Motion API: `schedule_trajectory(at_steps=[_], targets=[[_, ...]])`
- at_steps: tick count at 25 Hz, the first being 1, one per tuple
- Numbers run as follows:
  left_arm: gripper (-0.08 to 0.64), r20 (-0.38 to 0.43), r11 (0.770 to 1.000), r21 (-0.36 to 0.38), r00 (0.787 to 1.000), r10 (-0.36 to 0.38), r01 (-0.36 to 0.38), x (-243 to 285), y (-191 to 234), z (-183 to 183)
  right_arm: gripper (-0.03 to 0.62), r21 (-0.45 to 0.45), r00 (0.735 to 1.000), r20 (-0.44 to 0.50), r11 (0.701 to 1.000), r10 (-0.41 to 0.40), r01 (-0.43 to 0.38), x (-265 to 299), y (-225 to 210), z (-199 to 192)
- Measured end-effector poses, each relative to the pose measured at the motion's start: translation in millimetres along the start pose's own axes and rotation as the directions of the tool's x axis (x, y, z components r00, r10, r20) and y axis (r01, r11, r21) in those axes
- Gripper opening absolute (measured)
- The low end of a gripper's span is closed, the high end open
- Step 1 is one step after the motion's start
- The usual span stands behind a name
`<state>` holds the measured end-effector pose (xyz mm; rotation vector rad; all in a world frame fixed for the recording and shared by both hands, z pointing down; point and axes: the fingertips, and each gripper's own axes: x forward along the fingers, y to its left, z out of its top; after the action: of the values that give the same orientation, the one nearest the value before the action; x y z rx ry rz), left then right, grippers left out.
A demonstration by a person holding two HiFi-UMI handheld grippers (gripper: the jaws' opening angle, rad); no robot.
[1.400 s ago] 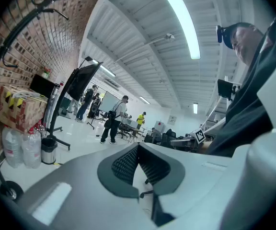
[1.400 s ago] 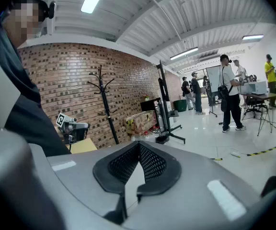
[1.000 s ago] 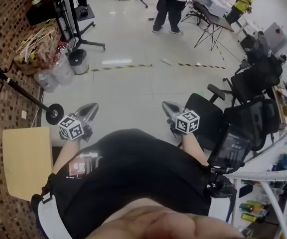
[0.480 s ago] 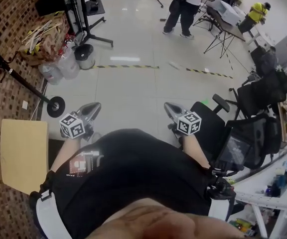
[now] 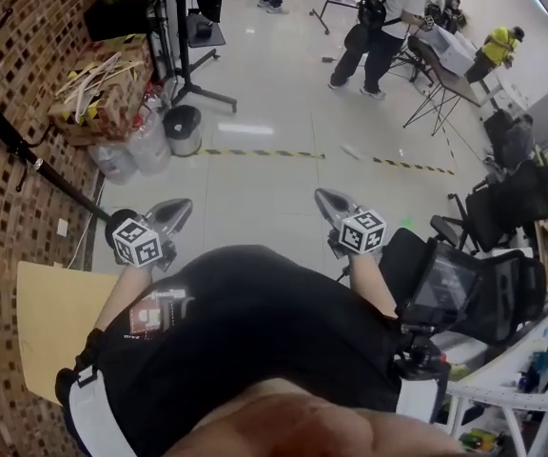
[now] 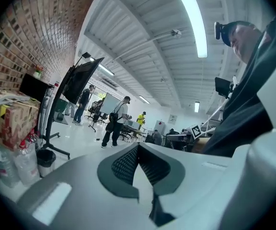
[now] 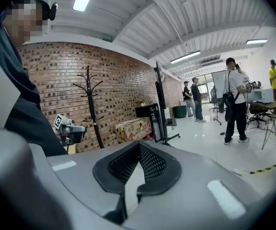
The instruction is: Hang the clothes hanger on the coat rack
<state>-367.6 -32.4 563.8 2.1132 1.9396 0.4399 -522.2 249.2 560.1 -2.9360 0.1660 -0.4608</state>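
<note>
Nearer now, the cardboard box point(image 5: 112, 112) of clothes hangers point(image 5: 88, 74) sits at eleven o'clock beside the coat rack point(image 5: 17, 139). Both the left gripper point(image 5: 181, 204) and right gripper point(image 5: 322, 196) are clenched, empty. Best release one early and approach a hanger squarely.

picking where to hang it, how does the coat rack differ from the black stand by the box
The coat rack ends in curved hooks; the black stand carries a flat dark panel. The coat rack stands this side of the cardboard box; the black stand is beyond it. Both are tall, thin and black.
</note>
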Motion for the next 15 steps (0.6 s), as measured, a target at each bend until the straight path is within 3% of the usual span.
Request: schedule_trajectory(at_steps=[4, 8, 15], targets=[[0.0, -0.002, 1.0, 0.007, 1.0, 0.0, 0.0, -7.0, 67.5, 29.9, 0.014, -0.008, 1.0, 0.006, 1.0, -0.011, 0.011, 65.4, 7.4, 26.3], [0.0, 0.015, 1.0, -0.015, 1.0, -0.007, 0.007, 6.8, 109.2, 46.4, 0.014, -0.013, 0.999, -0.032, 1.0, -0.015, 0.015, 105.9, -0.8, 35.6], [0.0, -0.015, 0.999, -0.035, 1.0, 0.003, -0.004, 70.7, 155.9, 50.1, 0.014, 0.016, 0.999, -0.045, 1.0, -0.025, 0.025, 153.9, -76.6, 46.8]])
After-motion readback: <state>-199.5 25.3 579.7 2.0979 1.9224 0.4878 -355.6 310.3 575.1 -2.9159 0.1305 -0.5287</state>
